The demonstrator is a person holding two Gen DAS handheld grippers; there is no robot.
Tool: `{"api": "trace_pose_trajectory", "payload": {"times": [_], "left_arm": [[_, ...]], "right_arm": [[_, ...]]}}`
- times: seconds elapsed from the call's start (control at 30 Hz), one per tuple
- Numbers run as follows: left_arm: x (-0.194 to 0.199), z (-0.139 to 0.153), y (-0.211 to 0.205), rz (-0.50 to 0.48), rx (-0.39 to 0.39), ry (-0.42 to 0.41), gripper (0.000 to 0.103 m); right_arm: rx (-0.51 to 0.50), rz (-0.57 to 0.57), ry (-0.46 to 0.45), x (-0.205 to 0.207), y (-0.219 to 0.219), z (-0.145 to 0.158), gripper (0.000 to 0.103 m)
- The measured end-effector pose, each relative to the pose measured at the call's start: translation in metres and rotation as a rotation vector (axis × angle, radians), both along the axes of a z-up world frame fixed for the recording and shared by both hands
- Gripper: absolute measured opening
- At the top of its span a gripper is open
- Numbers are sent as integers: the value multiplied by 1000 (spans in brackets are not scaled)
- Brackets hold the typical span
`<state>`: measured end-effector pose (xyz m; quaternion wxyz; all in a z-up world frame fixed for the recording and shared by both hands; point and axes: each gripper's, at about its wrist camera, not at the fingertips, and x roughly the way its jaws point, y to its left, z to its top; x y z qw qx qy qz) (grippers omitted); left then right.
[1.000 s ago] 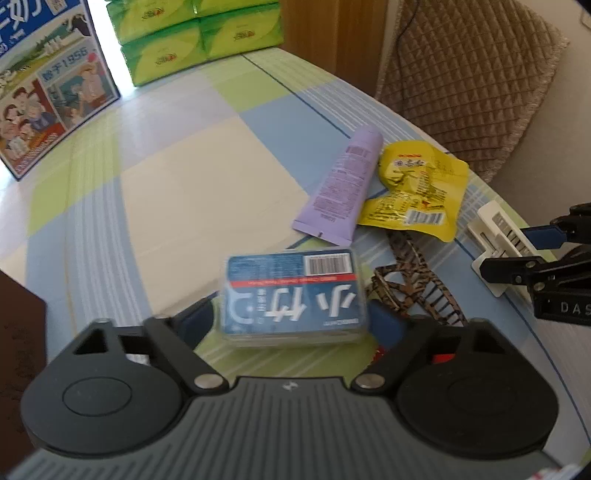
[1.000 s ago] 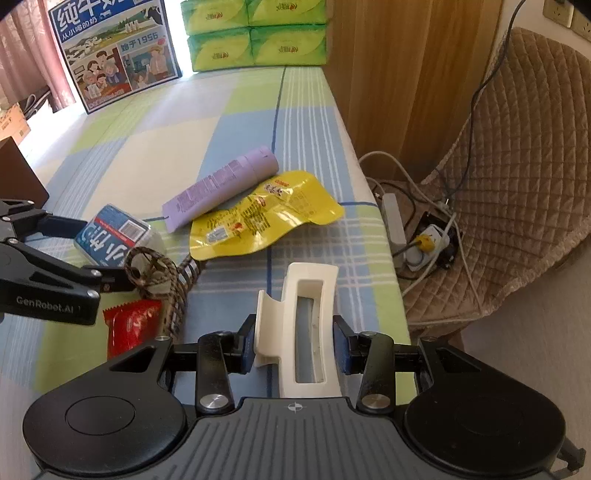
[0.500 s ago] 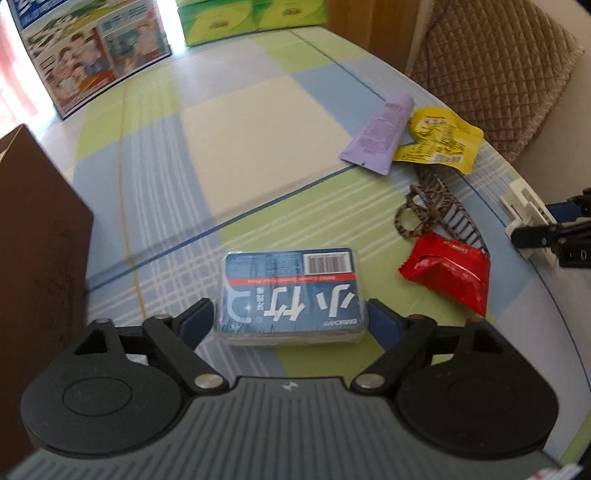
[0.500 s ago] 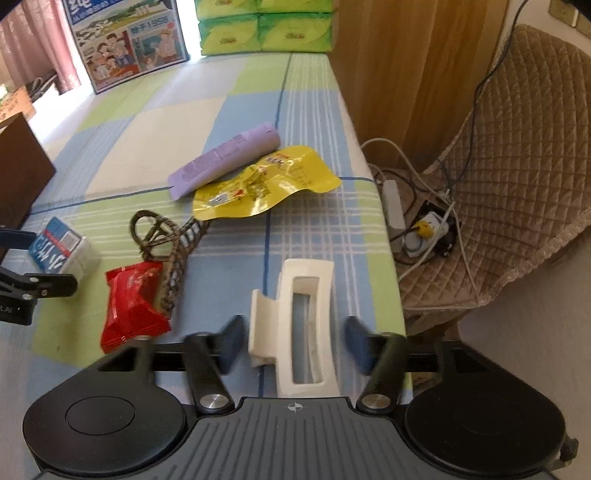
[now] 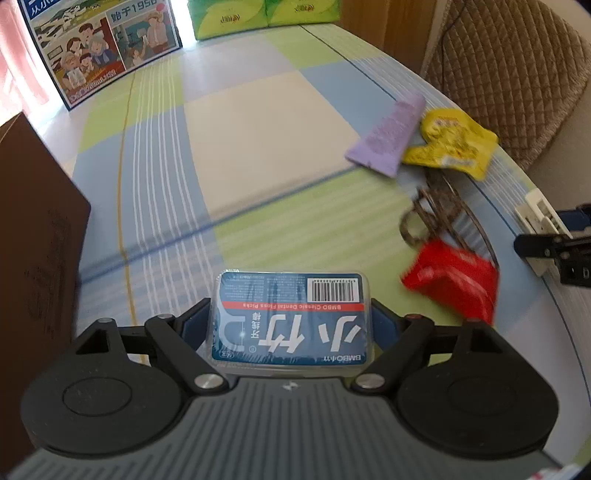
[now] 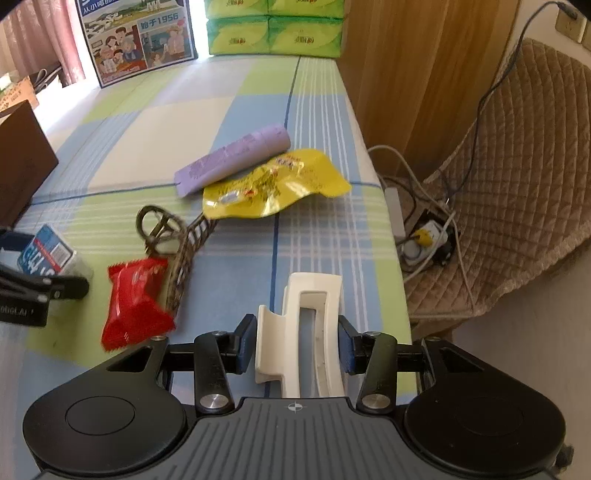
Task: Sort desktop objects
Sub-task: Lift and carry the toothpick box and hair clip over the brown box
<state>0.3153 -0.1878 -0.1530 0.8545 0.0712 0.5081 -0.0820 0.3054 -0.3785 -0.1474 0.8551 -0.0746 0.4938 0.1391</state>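
My left gripper [image 5: 291, 325] is shut on a blue dental floss box [image 5: 291, 317] and holds it above the checked tablecloth. My right gripper [image 6: 295, 343] is shut on a white hair claw clip [image 6: 306, 332] near the table's right edge. The clip also shows at the right of the left wrist view [image 5: 535, 214]. On the cloth lie a red snack packet [image 6: 133, 306], a brown hair claw [image 6: 173, 240], a yellow pouch [image 6: 273, 188] and a purple tube [image 6: 232, 162].
A brown box [image 5: 33, 240] stands at the left. A picture carton [image 6: 136, 37] and green tissue packs [image 6: 273, 29] stand at the far end. A quilted chair [image 6: 517, 177] with cables and a power strip [image 6: 424, 240] is beyond the right table edge.
My right gripper, open half a second ago, has shut on the white clip again. My left gripper has carried the floss box back and left, away from the other items.
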Motion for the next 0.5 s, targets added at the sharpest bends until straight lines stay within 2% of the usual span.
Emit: {"api": "trace_pose_trajectory", "payload": {"times": [0.27, 0.5], "left_arm": [[-46, 10, 8, 21, -40, 39, 83], [-80, 43, 12, 18, -88, -8, 83]], "right_arm": [[41, 27, 58, -32, -4, 14, 39], [114, 86, 53, -63, 14, 40, 39]]}}
